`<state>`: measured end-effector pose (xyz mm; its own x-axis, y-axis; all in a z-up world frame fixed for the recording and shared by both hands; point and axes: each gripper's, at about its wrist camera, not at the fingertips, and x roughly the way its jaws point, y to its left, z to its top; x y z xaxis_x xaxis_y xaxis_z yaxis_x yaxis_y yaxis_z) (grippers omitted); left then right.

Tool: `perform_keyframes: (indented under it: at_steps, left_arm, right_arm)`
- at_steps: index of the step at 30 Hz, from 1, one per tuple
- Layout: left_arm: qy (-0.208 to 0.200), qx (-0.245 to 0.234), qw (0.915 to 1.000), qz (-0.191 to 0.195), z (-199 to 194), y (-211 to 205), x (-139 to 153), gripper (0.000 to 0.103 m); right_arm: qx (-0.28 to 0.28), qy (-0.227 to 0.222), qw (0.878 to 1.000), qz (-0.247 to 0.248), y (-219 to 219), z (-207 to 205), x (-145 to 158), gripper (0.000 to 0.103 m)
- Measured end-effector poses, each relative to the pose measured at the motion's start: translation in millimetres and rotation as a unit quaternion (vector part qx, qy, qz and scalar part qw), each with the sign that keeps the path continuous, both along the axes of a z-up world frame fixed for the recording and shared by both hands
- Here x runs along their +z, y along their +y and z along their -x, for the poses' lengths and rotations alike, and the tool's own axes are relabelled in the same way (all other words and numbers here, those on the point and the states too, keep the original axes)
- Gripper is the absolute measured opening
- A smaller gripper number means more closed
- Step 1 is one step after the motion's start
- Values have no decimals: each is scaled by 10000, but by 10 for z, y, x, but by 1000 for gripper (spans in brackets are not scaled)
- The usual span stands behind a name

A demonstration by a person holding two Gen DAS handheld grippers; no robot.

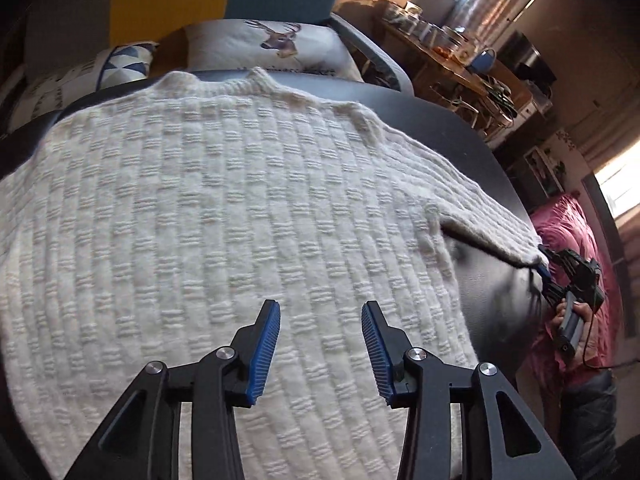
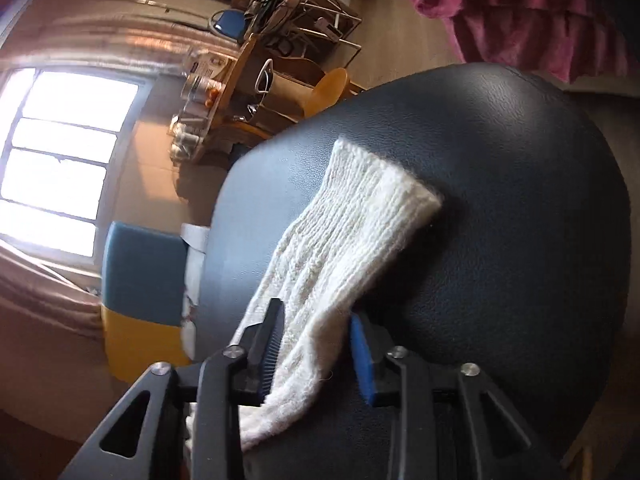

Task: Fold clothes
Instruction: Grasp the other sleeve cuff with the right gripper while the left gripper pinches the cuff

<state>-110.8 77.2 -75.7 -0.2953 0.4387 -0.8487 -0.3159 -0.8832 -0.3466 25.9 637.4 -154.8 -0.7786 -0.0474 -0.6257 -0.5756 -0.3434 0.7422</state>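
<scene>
A cream knitted sweater (image 1: 224, 208) lies spread flat on a dark round table (image 1: 472, 152), neck at the far side. My left gripper (image 1: 320, 312) hovers open over the sweater's lower body with nothing between its fingers. The right sleeve (image 1: 480, 216) stretches out to the right and rises off the table at its end, where my right gripper (image 1: 546, 268) meets it. In the right wrist view the sleeve (image 2: 352, 232) runs between the blue pads of my right gripper (image 2: 316, 312), which is shut on it. The cuff rests ahead on the table (image 2: 500, 200).
Cushions (image 1: 276, 46) lean behind the table's far edge. A cluttered wooden desk (image 1: 452, 60) stands at the back right, and pink fabric (image 1: 576, 232) lies beyond the right edge. A hand (image 1: 576, 316) holds the right gripper. A blue and yellow panel (image 2: 140, 280) stands by the window (image 2: 60, 152).
</scene>
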Motion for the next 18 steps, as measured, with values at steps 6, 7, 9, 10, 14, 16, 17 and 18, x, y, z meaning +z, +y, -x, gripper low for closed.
perform_keyframes:
  at_steps: [6, 7, 9, 10, 14, 16, 17, 18]
  left_arm:
    - [-26, -739, 9965, -395, 179, 786, 207, 47]
    - [-108, -862, 9949, -521, 234, 944, 233, 50]
    - [-332, -1105, 9906, -730, 360, 1299, 256, 51]
    - [-401, -1207, 9887, -793, 417, 1496, 266, 52]
    - [-973, -1641, 9737, -1248, 610, 2263, 229, 60]
    - [-1340, -1737, 9665, -1336, 688, 2614, 136, 62]
    - [-1477, -1821, 9620, -1397, 722, 2769, 96, 62]
    - [-1614, -1906, 9573, -1458, 756, 2923, 55, 62]
  right_arm:
    - [1757, -133, 9641, -1986, -688, 459, 394, 10]
    - [2005, -217, 9552, -2168, -809, 519, 398, 10]
    - [2295, -302, 9461, -2267, -951, 589, 354, 10]
    - [2374, -303, 9435, -2294, -986, 591, 332, 10]
    - [2662, -322, 9335, -2382, -1084, 630, 251, 10]
    - [2785, -354, 9281, -2447, -1109, 665, 228, 10]
    - [2852, -380, 9235, -2536, -1138, 666, 239, 10]
    - [2921, -414, 9184, -2635, -1170, 667, 250, 10]
